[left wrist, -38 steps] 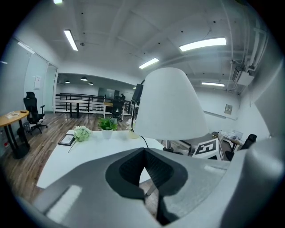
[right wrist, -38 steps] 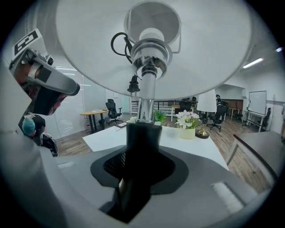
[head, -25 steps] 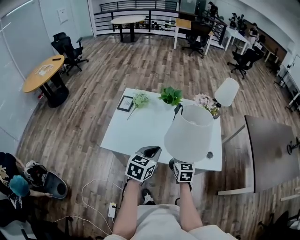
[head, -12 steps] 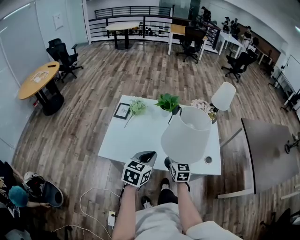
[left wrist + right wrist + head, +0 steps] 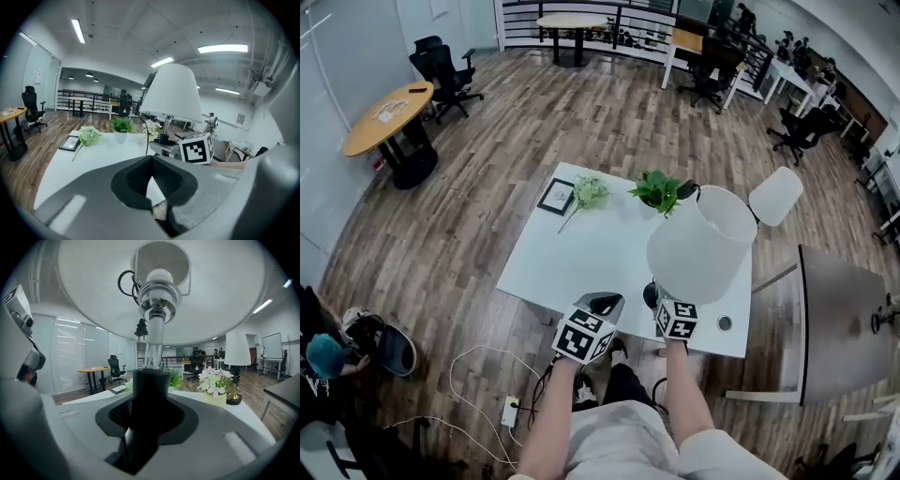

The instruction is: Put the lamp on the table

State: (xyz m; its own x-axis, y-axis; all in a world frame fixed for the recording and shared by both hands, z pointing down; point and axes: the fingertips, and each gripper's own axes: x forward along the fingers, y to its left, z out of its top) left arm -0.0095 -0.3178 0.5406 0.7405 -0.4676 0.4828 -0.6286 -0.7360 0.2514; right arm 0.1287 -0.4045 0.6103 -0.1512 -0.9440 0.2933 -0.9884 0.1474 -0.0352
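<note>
White tabletop (image 5: pixel 572 253) spreads ahead and below. Lamp (image 5: pixel 701 246) stands upright over its near right edge, with the stem clamped in the right claw (image 5: pixel 656 296), so I judge the move to be straight down. Left claw (image 5: pixel 602 305) waits just beside it, pinched narrow and empty.

Overhead, two low views; shared table (image 5: pixel 581 253)

The lamp (image 5: pixel 701 246) has a matt white shade that looks like cloth, over a glossy chromed metal stem (image 5: pixel 156 338) and a dull black post, while the table (image 5: pixel 581 258) is smooth, faintly sheened white and the floor (image 5: pixel 487 159) is satin wood plank.
</note>
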